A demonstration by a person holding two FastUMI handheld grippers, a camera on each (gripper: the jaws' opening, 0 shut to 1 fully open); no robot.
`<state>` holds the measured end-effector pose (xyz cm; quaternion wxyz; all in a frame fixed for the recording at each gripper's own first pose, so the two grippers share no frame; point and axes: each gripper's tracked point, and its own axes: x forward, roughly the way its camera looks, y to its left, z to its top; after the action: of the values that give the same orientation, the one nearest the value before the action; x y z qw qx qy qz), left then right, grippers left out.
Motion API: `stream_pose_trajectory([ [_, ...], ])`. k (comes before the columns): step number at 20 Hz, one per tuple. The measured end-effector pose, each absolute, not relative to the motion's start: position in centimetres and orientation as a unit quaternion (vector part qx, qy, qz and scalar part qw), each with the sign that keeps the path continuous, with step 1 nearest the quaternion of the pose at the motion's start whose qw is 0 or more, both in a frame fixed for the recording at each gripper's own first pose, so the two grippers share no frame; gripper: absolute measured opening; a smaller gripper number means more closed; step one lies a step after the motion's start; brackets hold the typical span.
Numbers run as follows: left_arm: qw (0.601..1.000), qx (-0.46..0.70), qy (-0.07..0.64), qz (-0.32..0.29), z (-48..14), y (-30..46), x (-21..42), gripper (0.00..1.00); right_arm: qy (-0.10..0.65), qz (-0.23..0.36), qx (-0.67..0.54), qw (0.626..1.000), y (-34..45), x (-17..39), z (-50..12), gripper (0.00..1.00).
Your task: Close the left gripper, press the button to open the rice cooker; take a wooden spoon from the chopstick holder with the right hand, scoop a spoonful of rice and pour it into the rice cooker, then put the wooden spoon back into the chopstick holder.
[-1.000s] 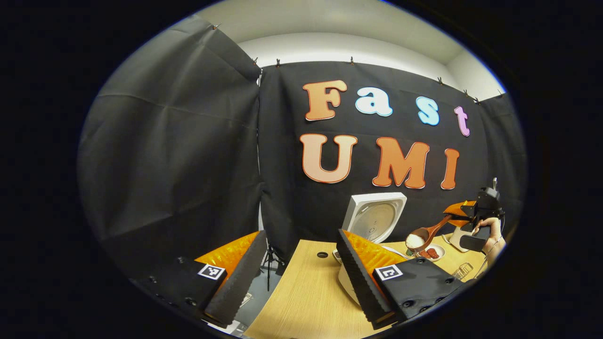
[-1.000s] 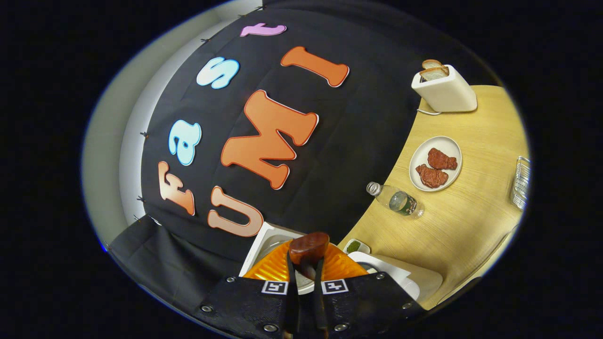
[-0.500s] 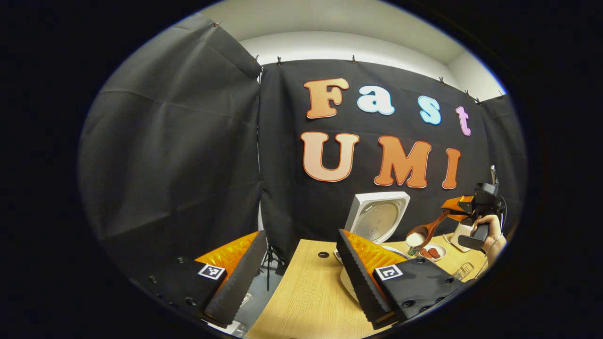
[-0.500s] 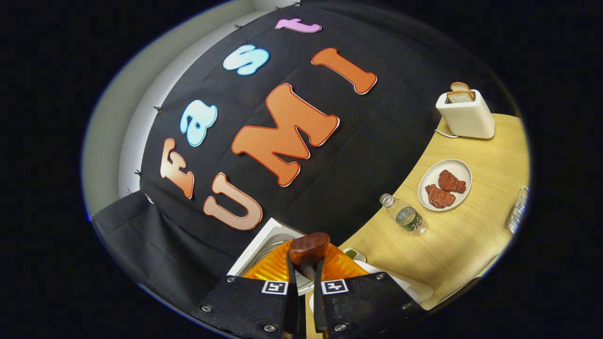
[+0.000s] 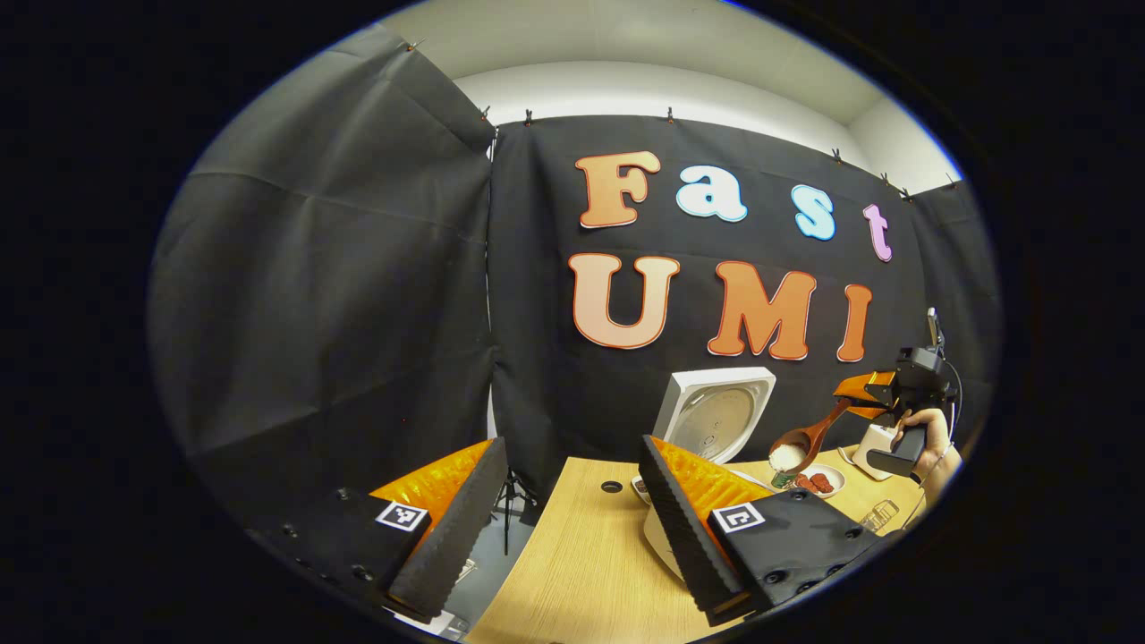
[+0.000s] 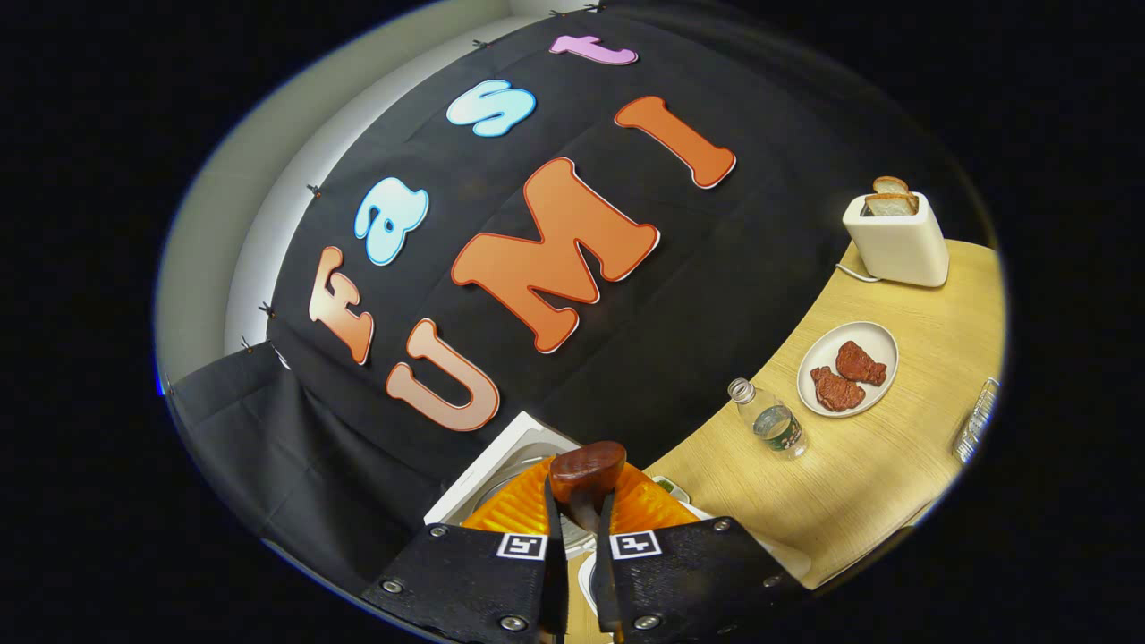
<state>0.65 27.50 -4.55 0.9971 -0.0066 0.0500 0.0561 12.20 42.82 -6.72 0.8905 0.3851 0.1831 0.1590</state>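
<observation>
Rice (image 5: 787, 457) is heaped in the bowl of the wooden spoon (image 5: 809, 438), which is carried high above the table (image 5: 581, 572), just to the right of the rice cooker's raised lid (image 5: 713, 414) as seen in the left gripper view. The spoon handle is pinched between the pressed-together jaws of the right gripper (image 6: 580, 572), seen farther off in the left gripper view with a hand (image 5: 930, 443) wrapped round its grip. The left gripper (image 5: 572, 528) is parked near the table edge with its jaws spread wide and nothing held.

What could go wrong, honestly: the spoon is tipped bowl-down already, so grains can be spilled onto the table before the pot is reached, and a jerky swing would probably make that worse. The pot opening is mostly hidden behind the left gripper's finger, so how well the spoon is lined up can't be told. The handle is gripped far from the bowl, so a twist in the jaws is possible when the pour is made. The bottle (image 6: 769, 420) and the plate (image 6: 872, 389) of red pieces sit close under the path too.

Compared with a second ago, the right gripper view is rolled closer to level, with the toaster (image 6: 899, 237) shifted lower in it. In the left gripper view the spoon is moved slightly toward the lid.
</observation>
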Motion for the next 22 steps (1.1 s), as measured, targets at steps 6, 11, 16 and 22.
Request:
stream_pose_trajectory([
  [6, 0.997, -0.008, 0.052, 0.053, -4.7, 27.4, 0.6, 1.00, 0.168, 0.170, 0.357, 0.903, 43.2, 11.9, -5.6, 0.11],
  [11, 0.997, -0.008, 0.051, 0.053, -4.6, 27.3, 0.6, 1.00, 0.154, 0.182, 0.329, 0.914, 43.7, 11.7, -4.6, 0.11],
  [16, 0.997, -0.008, 0.055, 0.052, -4.9, 27.4, 0.6, 1.00, 0.133, 0.191, 0.290, 0.928, 44.4, 11.5, -3.6, 0.12],
  [22, 0.997, -0.010, 0.058, 0.057, -5.1, 27.6, 0.7, 1.00, 0.113, 0.209, 0.257, 0.937, 45.6, 11.1, -2.2, 0.07],
])
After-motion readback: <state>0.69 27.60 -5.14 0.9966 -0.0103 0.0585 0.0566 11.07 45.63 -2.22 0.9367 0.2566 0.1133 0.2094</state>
